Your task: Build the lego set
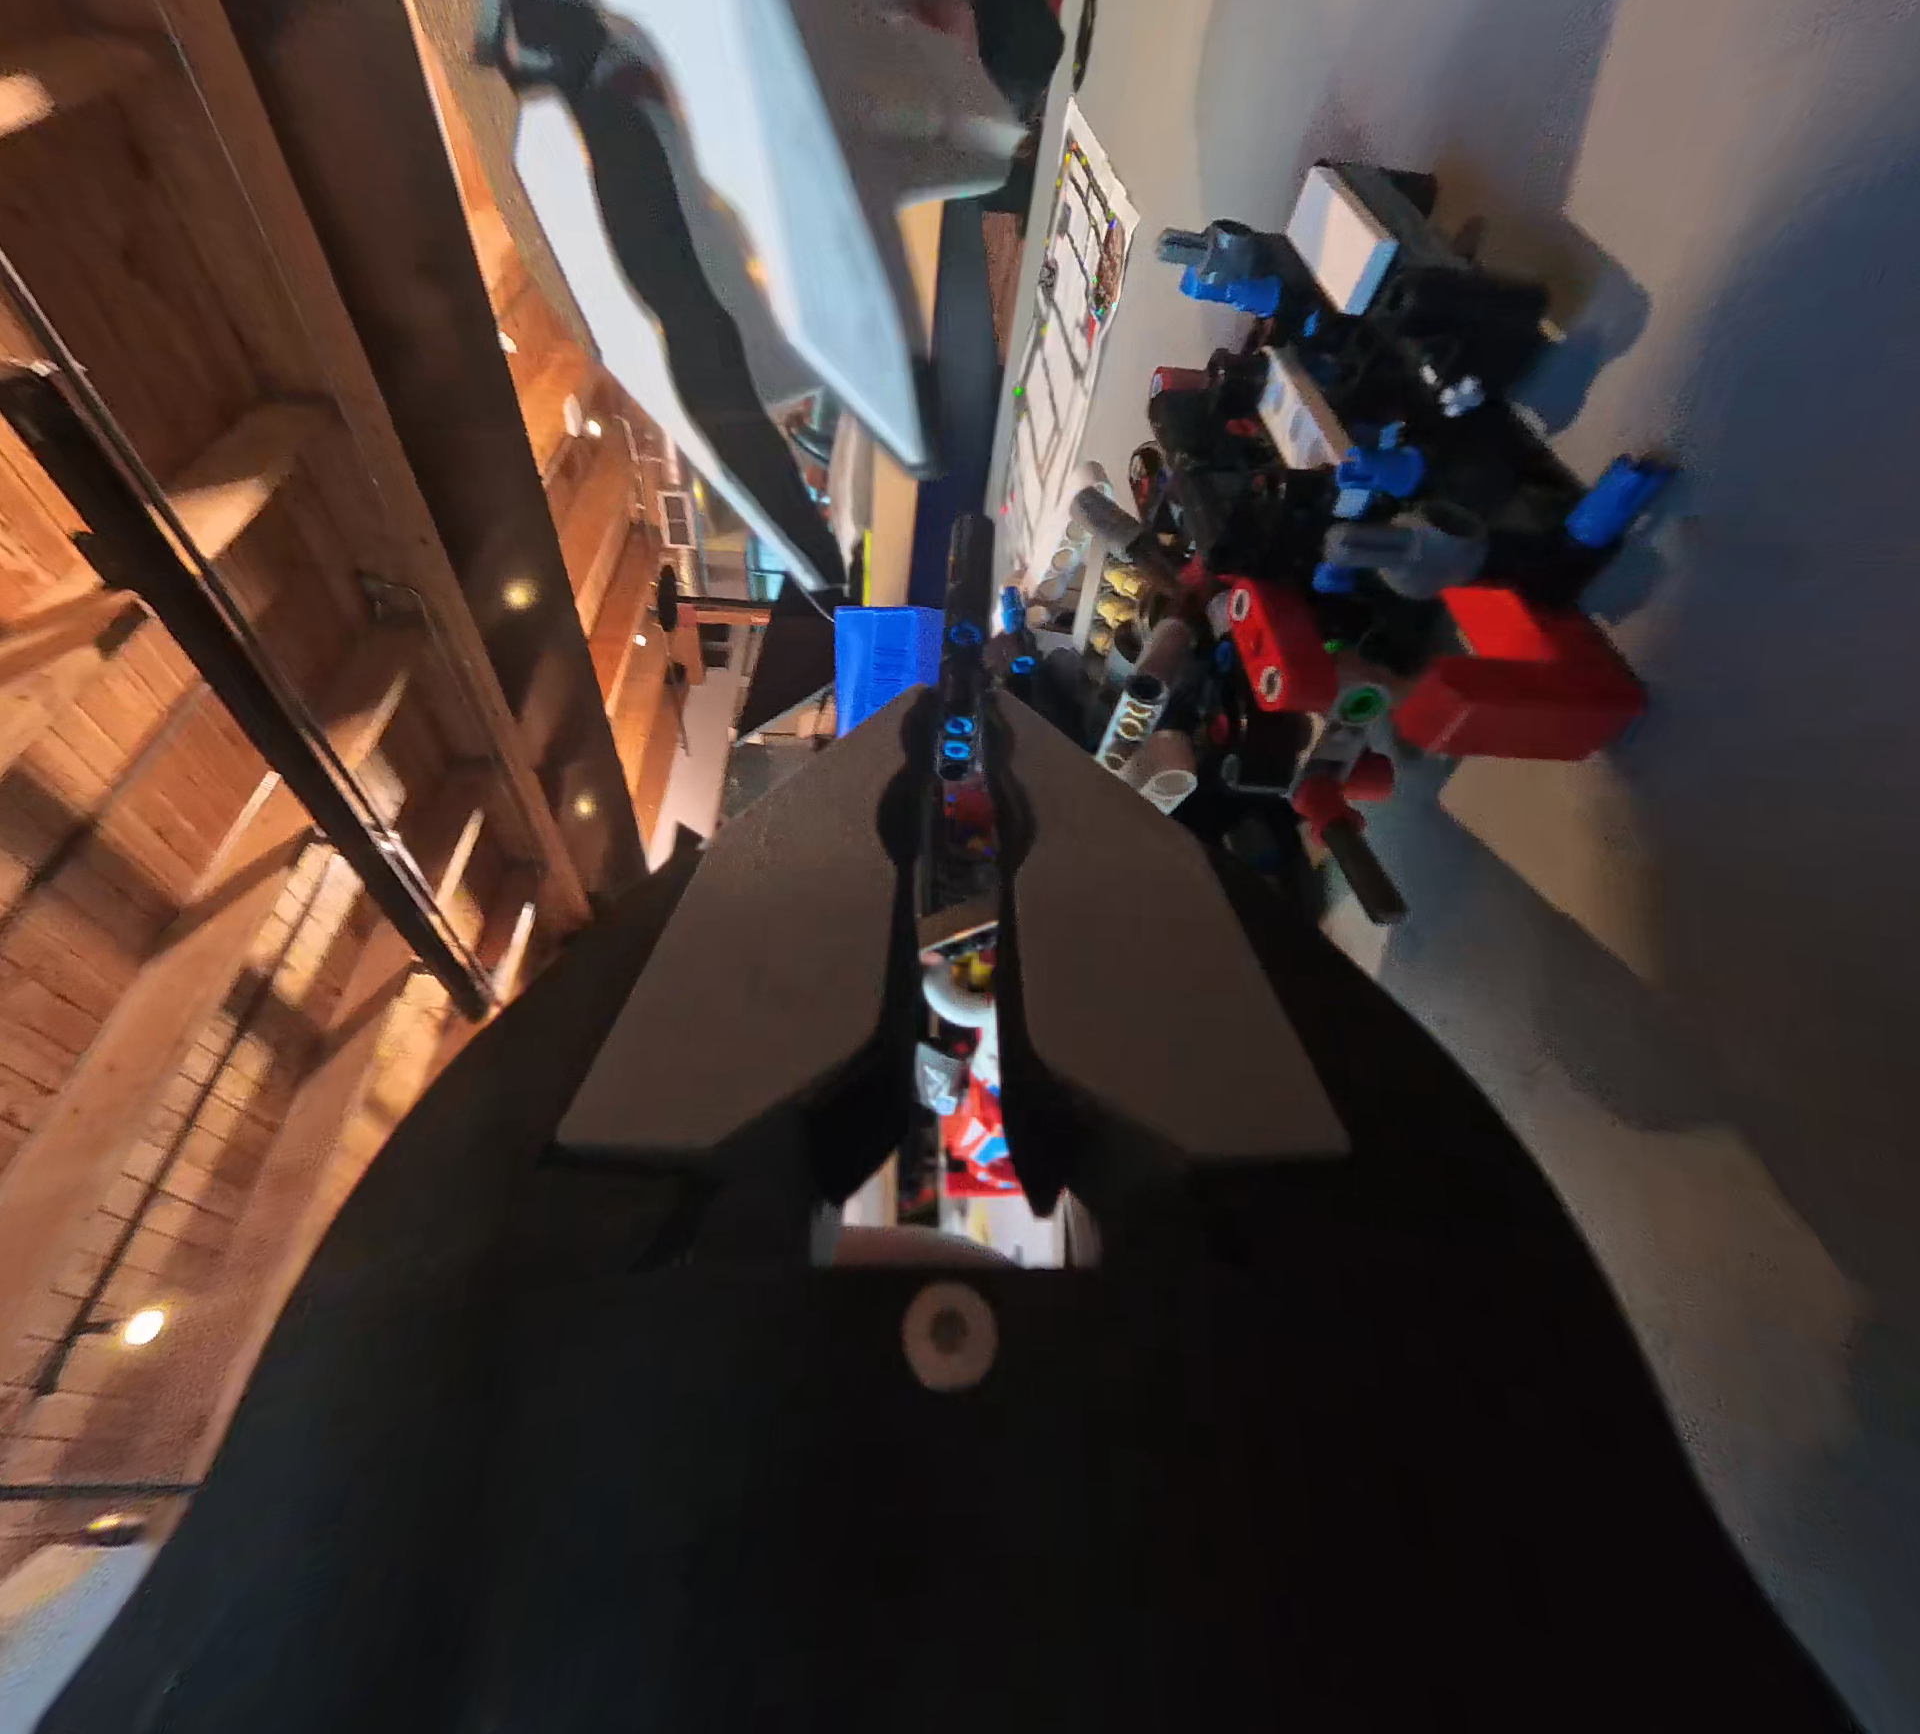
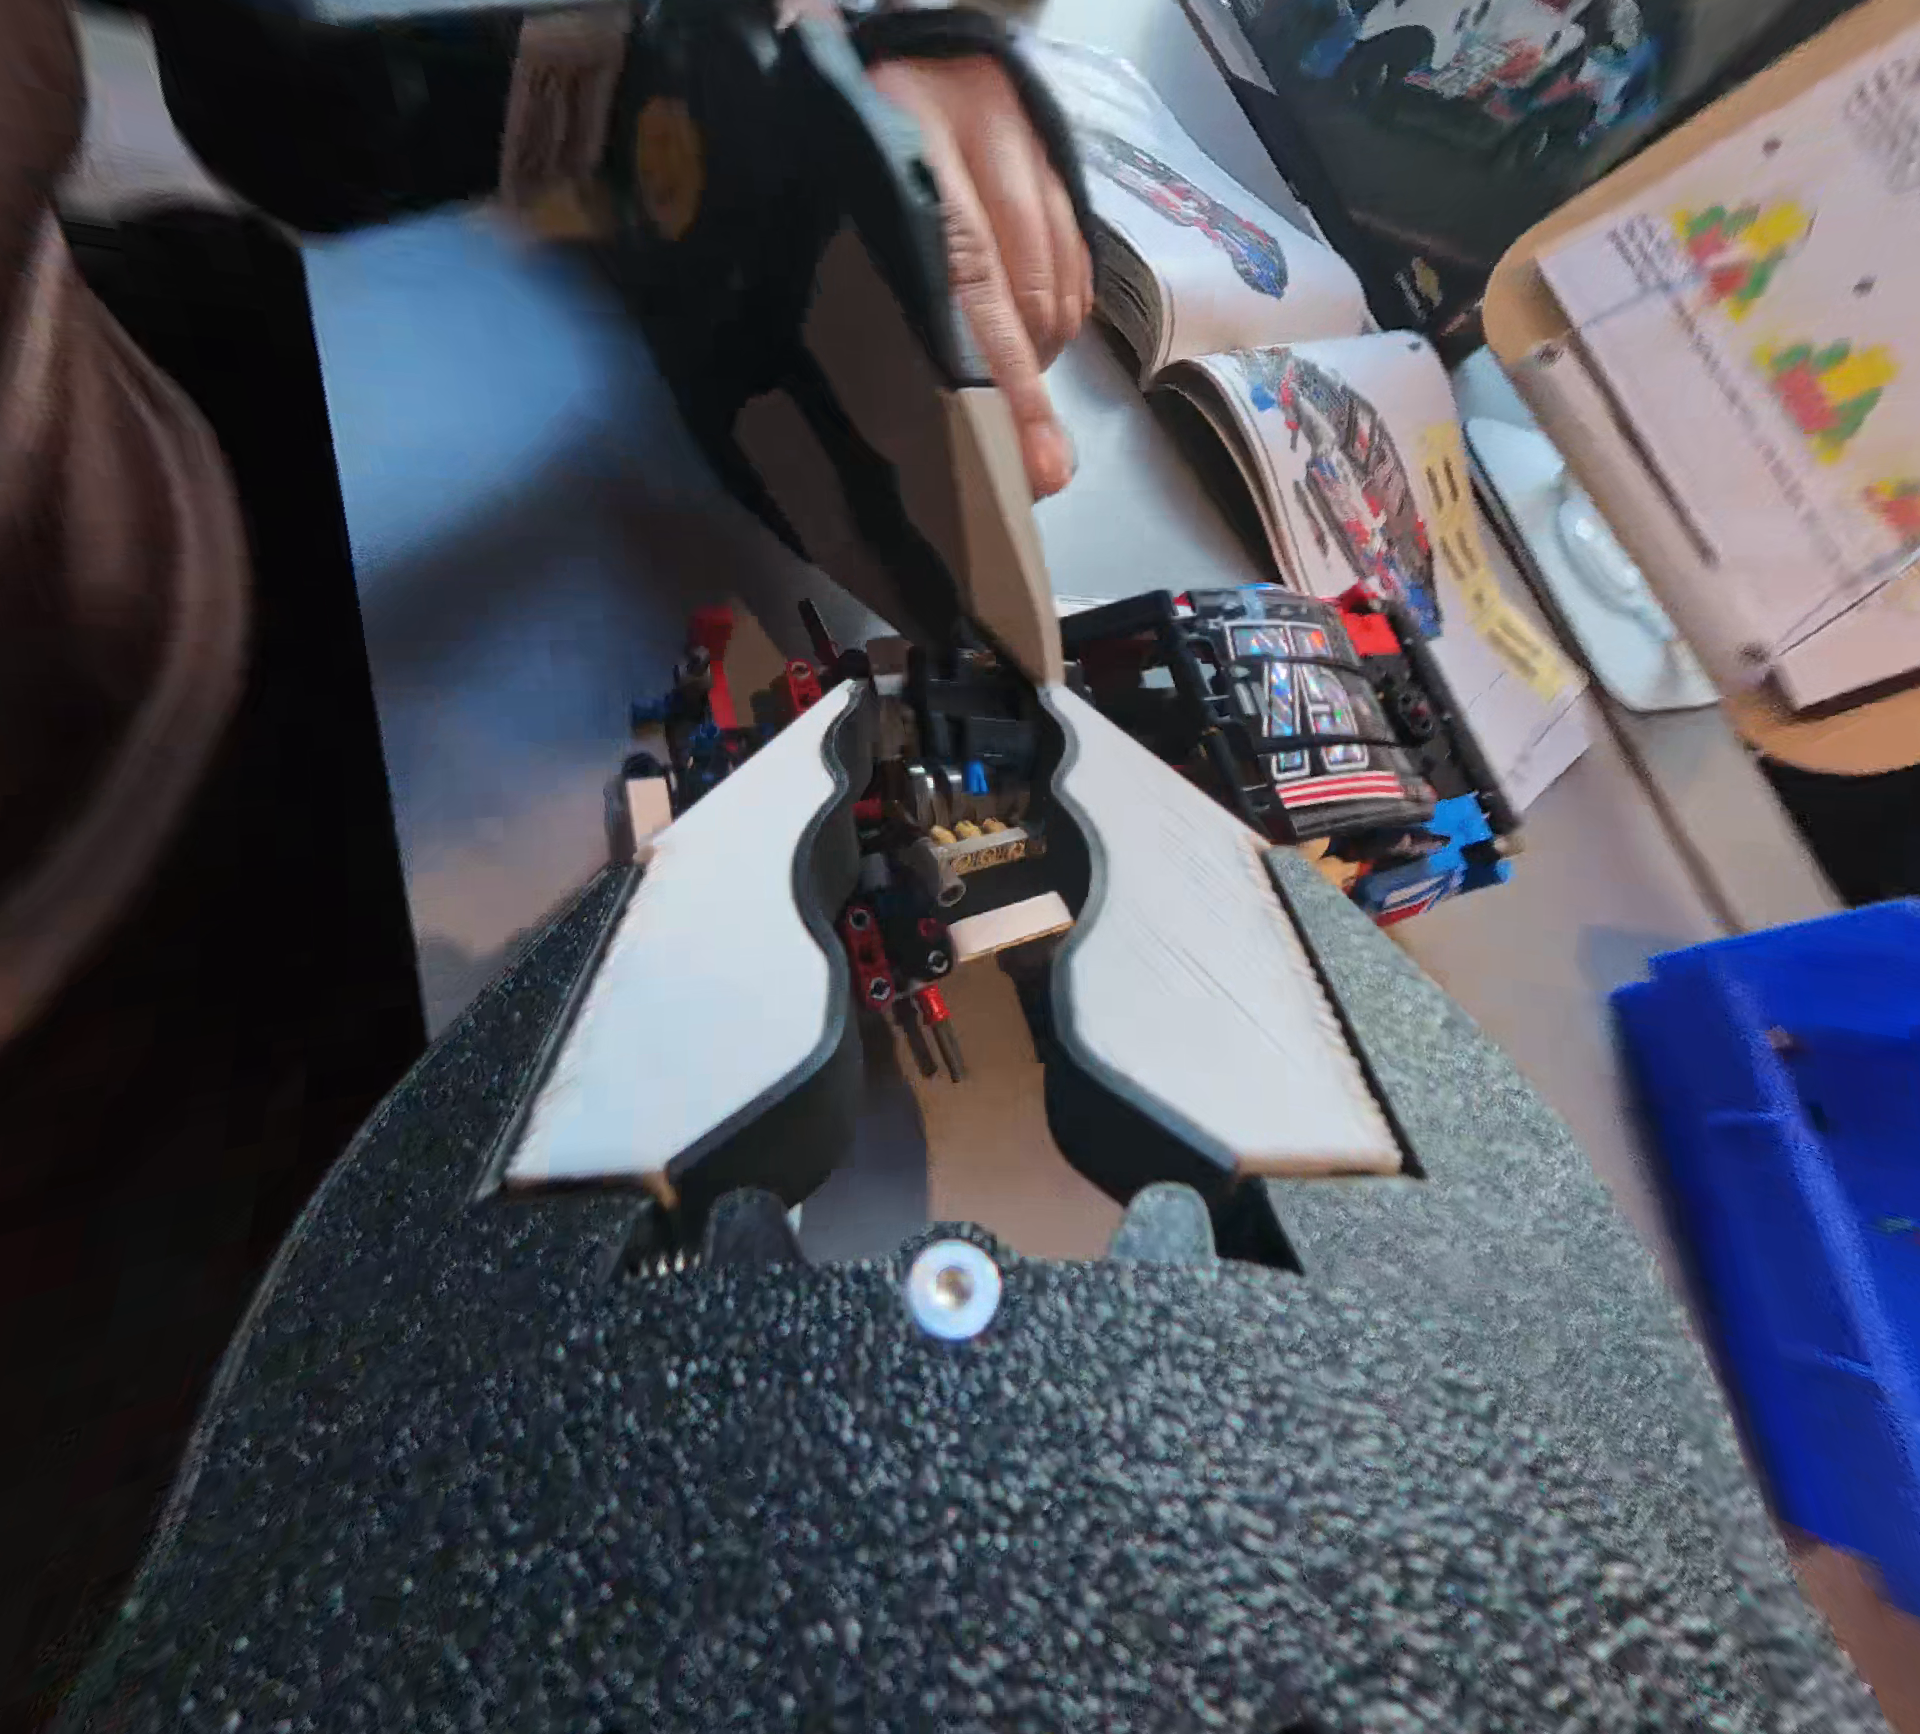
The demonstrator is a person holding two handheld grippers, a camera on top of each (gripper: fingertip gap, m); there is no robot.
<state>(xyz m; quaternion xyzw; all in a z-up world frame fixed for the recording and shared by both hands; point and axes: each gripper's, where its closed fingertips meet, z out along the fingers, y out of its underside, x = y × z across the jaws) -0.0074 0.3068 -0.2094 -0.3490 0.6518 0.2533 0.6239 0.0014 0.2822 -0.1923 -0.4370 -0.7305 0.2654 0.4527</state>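
The part-built lego car (image 1: 1382, 437), black with red, blue and grey parts, lies on the white table (image 1: 1714, 126). My left gripper (image 1: 961, 708) is shut on a thin black beam with blue pins (image 1: 966, 604), held just left of the car. In the right wrist view the car (image 2: 1309, 718) lies below my right gripper (image 2: 954, 692), whose fingers stand apart with nothing between the pads. The car's open chassis (image 2: 966, 843) shows through the gap. The left gripper (image 2: 1023, 645), held by a hand (image 2: 1008, 230), points down at the chassis. The right gripper (image 1: 790, 230) is a blur above.
An open instruction booklet (image 2: 1340, 458) lies behind the car, also seen in the left wrist view (image 1: 1070, 313). The set's box (image 2: 1507, 22) stands at the back. A blue bin (image 2: 1787, 1217) is at the right, a wooden board with a printed sheet (image 2: 1766, 385) beyond it. Only a small space, under 4 cm, lies between the two pairs of fingers.
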